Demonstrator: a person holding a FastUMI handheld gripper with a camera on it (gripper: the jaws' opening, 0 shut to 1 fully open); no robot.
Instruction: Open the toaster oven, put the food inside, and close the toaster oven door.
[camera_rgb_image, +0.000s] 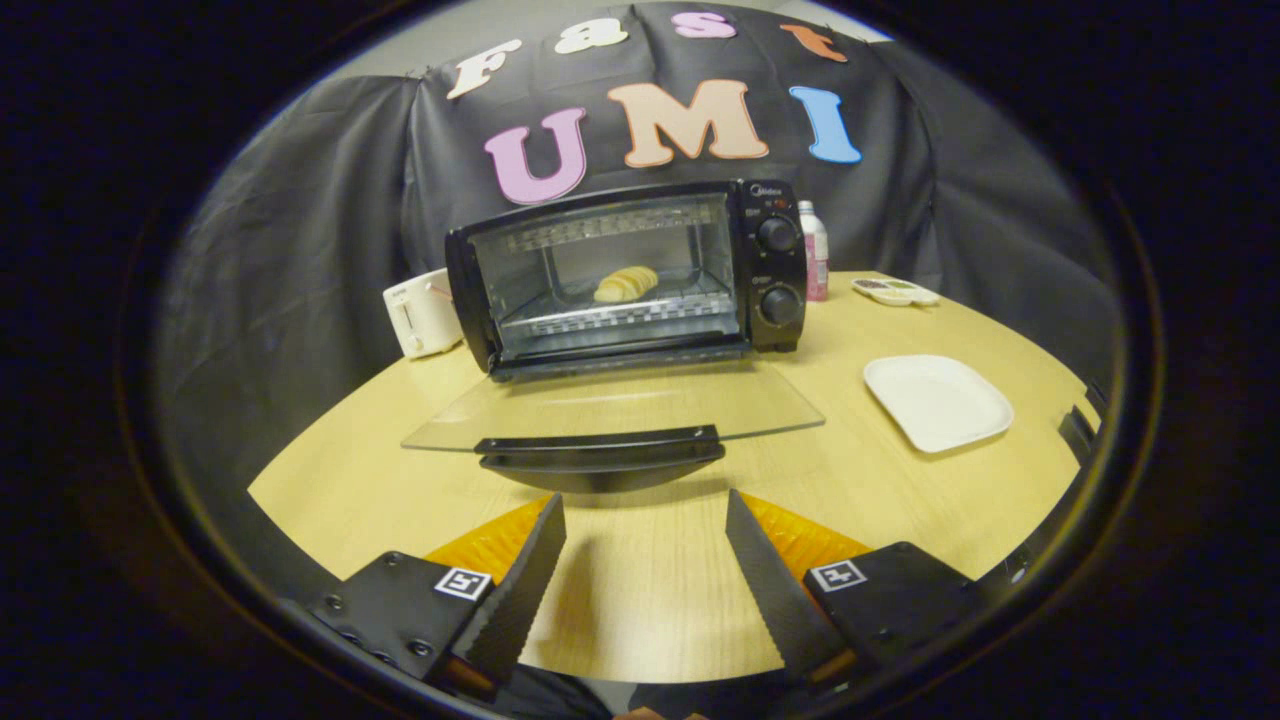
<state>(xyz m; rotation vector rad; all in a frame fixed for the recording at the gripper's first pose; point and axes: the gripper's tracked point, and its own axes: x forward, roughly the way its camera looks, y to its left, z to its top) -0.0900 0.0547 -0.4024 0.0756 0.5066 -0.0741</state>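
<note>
A black toaster oven stands on the round wooden table, beyond my fingers. Its glass door hangs fully down and flat, with the black handle just ahead of my fingertips. A pale yellow piece of food lies on the rack inside the oven. My gripper is open above the table, a little short of the handle, with nothing between its fingers.
A white square plate lies on the table to the right of the door. A white appliance stands left of the oven. A pink bottle and a small dish sit behind the oven's right side.
</note>
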